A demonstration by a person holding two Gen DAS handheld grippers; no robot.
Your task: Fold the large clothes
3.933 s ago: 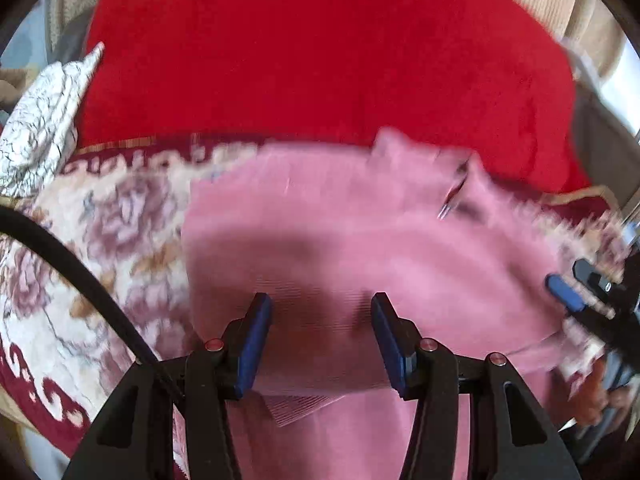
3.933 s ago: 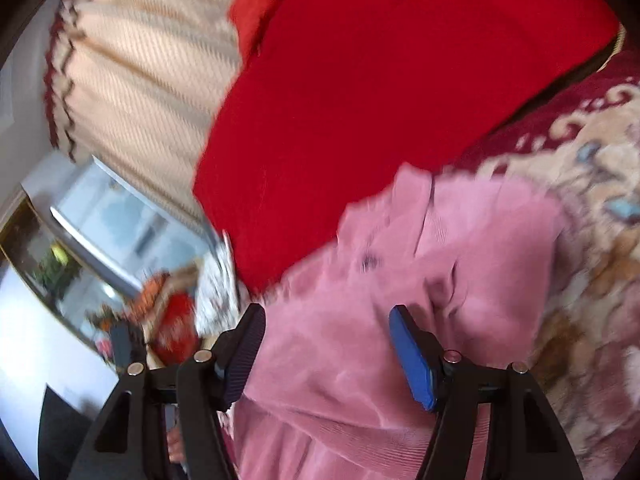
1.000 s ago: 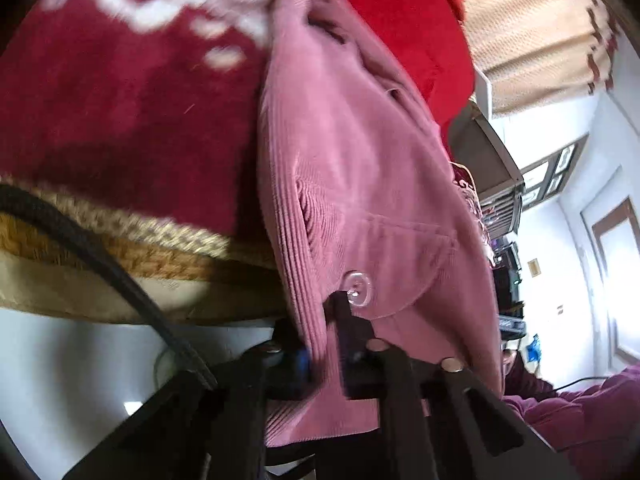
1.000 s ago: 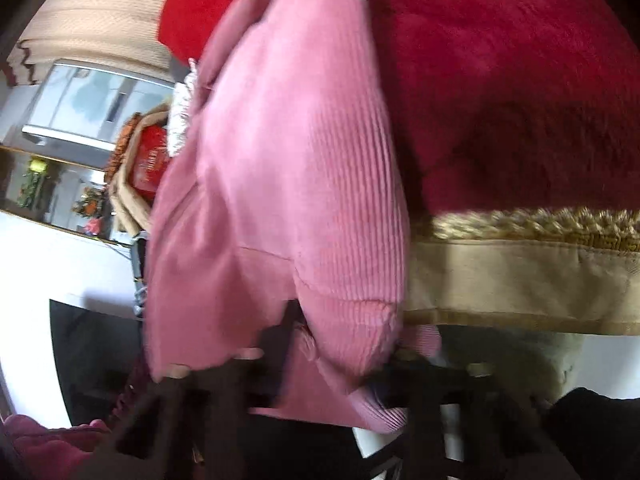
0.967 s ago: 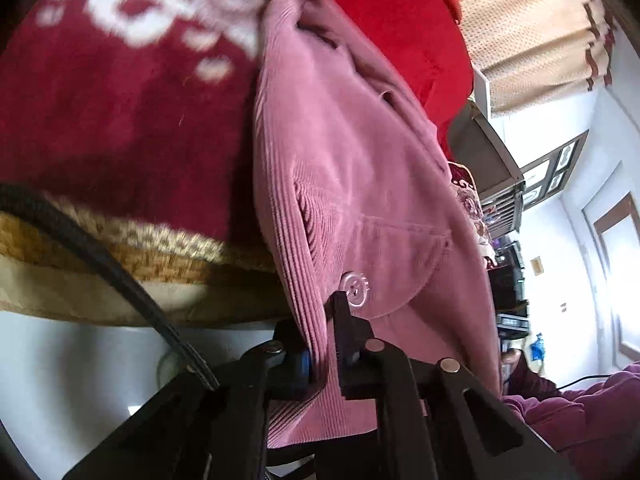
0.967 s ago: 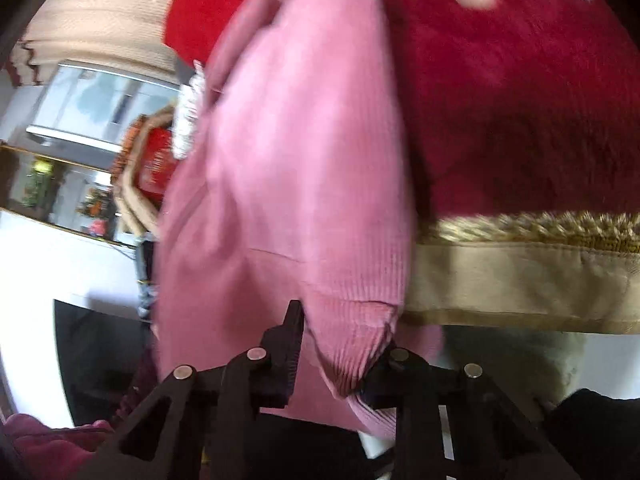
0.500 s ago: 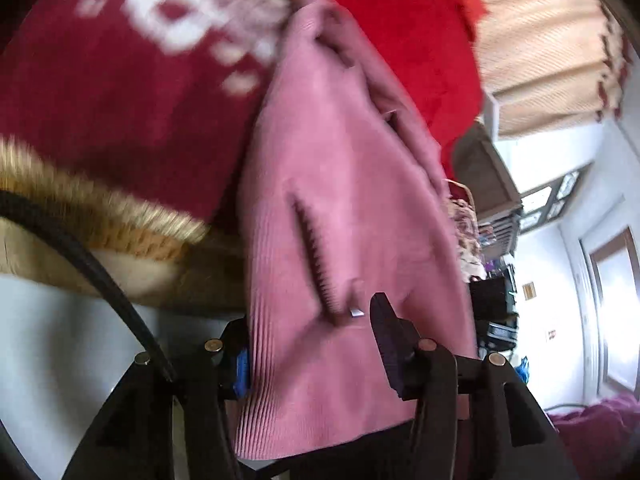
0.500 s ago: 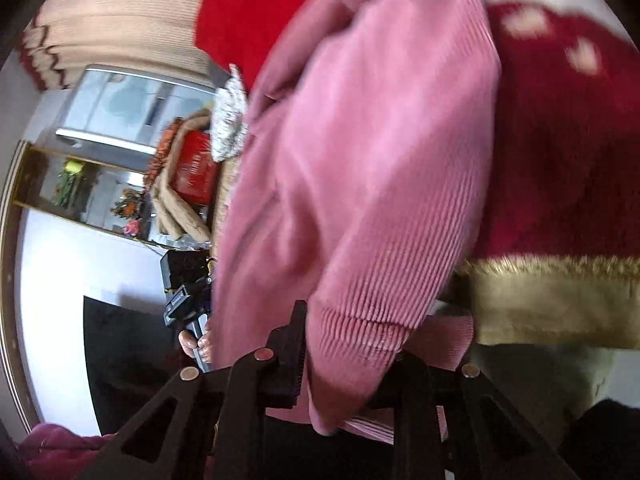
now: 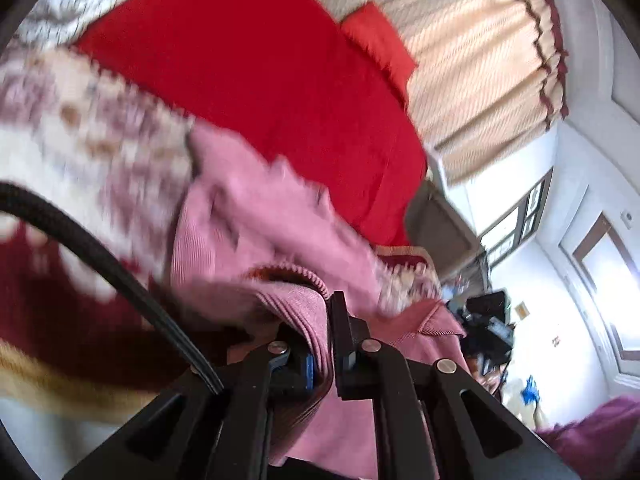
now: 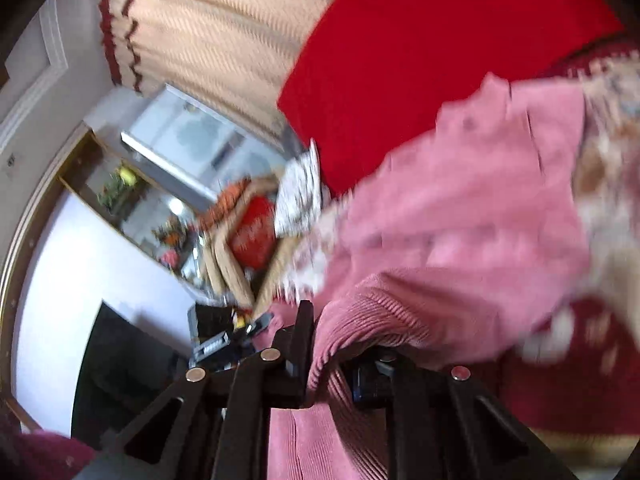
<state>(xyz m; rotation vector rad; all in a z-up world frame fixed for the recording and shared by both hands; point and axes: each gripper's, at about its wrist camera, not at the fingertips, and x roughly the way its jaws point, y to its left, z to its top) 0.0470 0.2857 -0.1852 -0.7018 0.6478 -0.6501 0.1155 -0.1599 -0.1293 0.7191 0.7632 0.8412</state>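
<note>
Left tool (image 9: 323,344) is clenched tight on a ribbed edge of the pink corduroy garment (image 9: 256,216), cloth pinched between its pads. Right tool (image 10: 332,364): jaws closing on another ribbed fold of the same garment (image 10: 460,216), which sits between them. The garment stretches ahead of both tools over a floral blanket (image 9: 92,136) on a bed. Beyond it lies a red cover (image 9: 256,60); a black cable (image 9: 104,264) crosses left of the left tool. Striped curtains (image 10: 224,28) hang behind.
</note>
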